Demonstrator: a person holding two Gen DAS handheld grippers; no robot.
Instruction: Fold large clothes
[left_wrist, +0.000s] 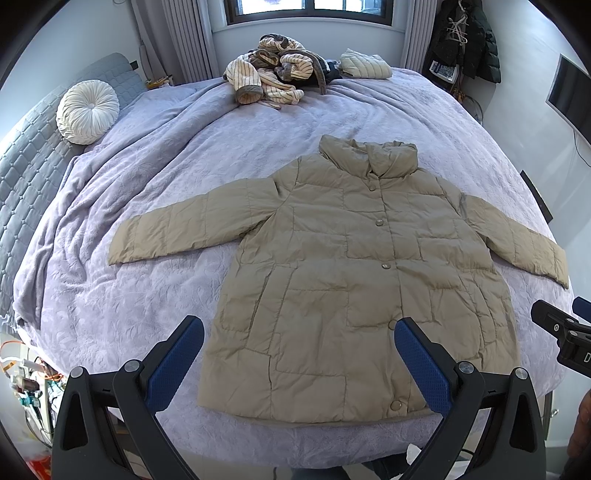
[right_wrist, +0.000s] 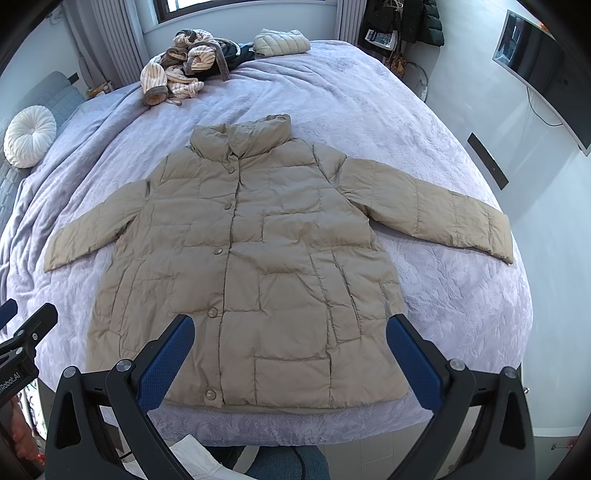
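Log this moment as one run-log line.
stage: pre-fold | jacket: flat, buttoned, sleeves spread on bed | left gripper: open, empty, over hem | right gripper: open, empty, over hem

The striped pile (left_wrist: 271, 74) hides a dark garment; the right gripper (left_wrist: 565, 332) is cut off at the left view's edge.

bed (left_wrist: 110, 295), lavender cover | jacket (left_wrist: 351, 277) flat | clothes pile (left_wrist: 269, 74) | cushion (left_wrist: 86, 112)

Two side-by-side wrist views from bed foot (left_wrist: 332, 435), sharing jacket (left_wrist: 343, 266).
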